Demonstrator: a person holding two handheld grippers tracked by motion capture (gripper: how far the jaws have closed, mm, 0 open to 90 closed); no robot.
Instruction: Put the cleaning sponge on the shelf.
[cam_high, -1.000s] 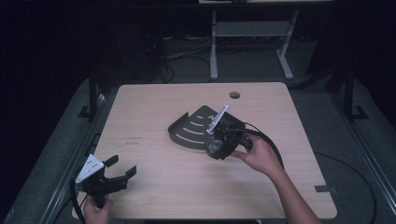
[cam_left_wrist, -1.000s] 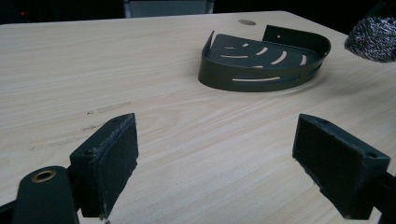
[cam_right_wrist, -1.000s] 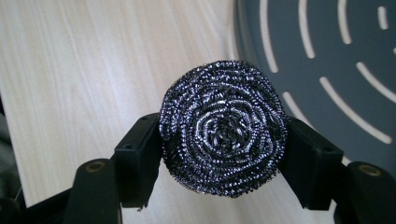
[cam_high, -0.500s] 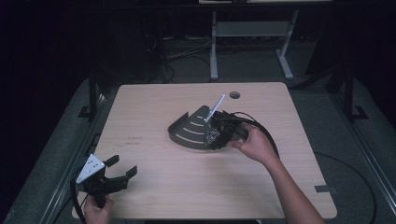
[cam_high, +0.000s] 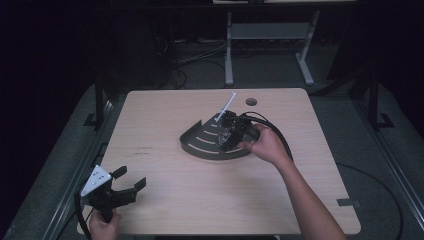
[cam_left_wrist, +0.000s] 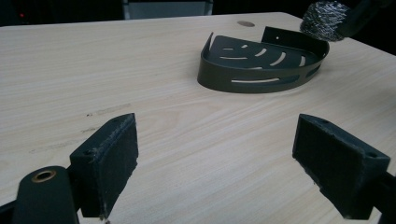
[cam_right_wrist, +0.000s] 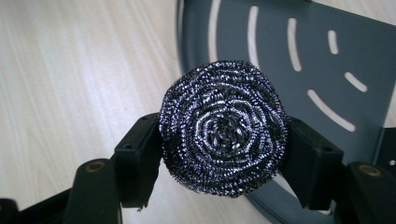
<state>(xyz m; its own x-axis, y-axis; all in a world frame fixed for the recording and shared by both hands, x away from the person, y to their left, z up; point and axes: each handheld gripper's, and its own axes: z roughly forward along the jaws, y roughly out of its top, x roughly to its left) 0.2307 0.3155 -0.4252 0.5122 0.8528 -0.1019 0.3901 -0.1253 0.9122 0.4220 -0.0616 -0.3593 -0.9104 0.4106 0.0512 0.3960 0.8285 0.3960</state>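
pale wood grain covers the table (cam_high: 165, 120), bare but for a round cable hole (cam_high: 251, 101) at the far edge. a dark metal corner rack (cam_high: 202, 142), quarter-round with curved slots in its floor and a low slotted wall, sits mid-table. the right gripper (cam_right_wrist: 224, 154) pinches a steel scourer (cam_right_wrist: 223, 128), a coiled ball of shiny wire, between its black pads, right over the rack's edge; nothing lies in the rack beneath it. the left gripper (cam_left_wrist: 217, 154) rests near the table's front left corner, well apart from the rack, jaws spread wide on nothing.
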